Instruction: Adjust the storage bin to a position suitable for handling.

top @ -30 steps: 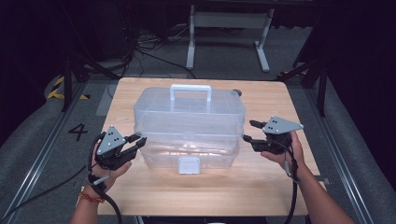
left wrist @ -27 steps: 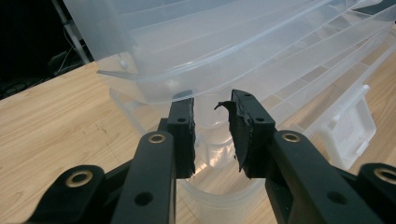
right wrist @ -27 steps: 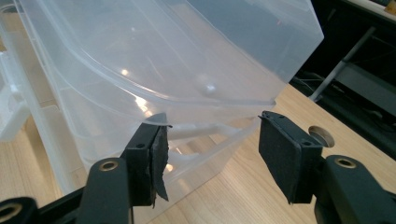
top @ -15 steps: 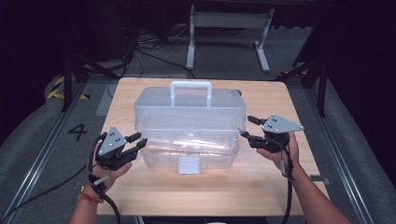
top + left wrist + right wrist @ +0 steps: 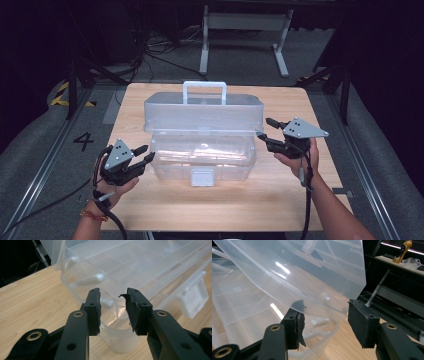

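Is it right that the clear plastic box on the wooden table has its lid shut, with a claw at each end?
Not quite: the lid of the clear box is raised, not shut. The high view shows it lifted above the base, and the right gripper view shows its edge tilted up. The left claw and right claw do sit at either end on the wooden table.
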Motion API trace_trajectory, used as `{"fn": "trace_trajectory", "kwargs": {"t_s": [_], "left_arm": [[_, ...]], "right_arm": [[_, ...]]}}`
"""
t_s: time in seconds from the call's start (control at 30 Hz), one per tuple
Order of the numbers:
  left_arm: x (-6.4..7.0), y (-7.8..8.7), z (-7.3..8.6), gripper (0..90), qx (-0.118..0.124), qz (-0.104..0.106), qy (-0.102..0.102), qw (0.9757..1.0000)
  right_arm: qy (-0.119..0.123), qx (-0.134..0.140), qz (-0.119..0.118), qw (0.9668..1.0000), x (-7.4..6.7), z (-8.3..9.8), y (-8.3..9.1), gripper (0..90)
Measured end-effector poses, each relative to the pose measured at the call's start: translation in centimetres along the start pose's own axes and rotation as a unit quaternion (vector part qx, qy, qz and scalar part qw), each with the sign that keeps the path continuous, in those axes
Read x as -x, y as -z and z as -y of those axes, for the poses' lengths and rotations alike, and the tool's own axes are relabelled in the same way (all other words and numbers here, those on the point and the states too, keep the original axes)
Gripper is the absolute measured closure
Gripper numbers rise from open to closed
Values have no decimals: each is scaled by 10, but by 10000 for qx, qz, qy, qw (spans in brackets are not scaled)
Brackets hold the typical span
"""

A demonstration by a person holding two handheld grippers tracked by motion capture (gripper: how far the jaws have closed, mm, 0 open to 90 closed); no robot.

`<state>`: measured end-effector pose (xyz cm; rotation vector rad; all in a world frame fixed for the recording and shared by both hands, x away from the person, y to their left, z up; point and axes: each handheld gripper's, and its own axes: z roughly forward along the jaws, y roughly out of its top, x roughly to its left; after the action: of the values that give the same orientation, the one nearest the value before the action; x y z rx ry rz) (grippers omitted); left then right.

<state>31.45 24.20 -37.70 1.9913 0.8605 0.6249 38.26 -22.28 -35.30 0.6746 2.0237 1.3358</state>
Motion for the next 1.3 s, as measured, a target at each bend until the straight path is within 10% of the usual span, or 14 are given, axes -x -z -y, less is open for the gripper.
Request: {"fn": "trace_trajectory", "kwargs": {"t_s": [0.87, 1.3], "left_arm": [[-2, -2, 24, 577, -486, -58, 43, 9988], [-7, -8, 55, 548, -1057, -57, 74, 9944]], "right_arm": [[-278, 432, 157, 9986, 0, -13, -10, 615], [-362, 447, 575, 9967, -2, -23, -14, 664]]}}
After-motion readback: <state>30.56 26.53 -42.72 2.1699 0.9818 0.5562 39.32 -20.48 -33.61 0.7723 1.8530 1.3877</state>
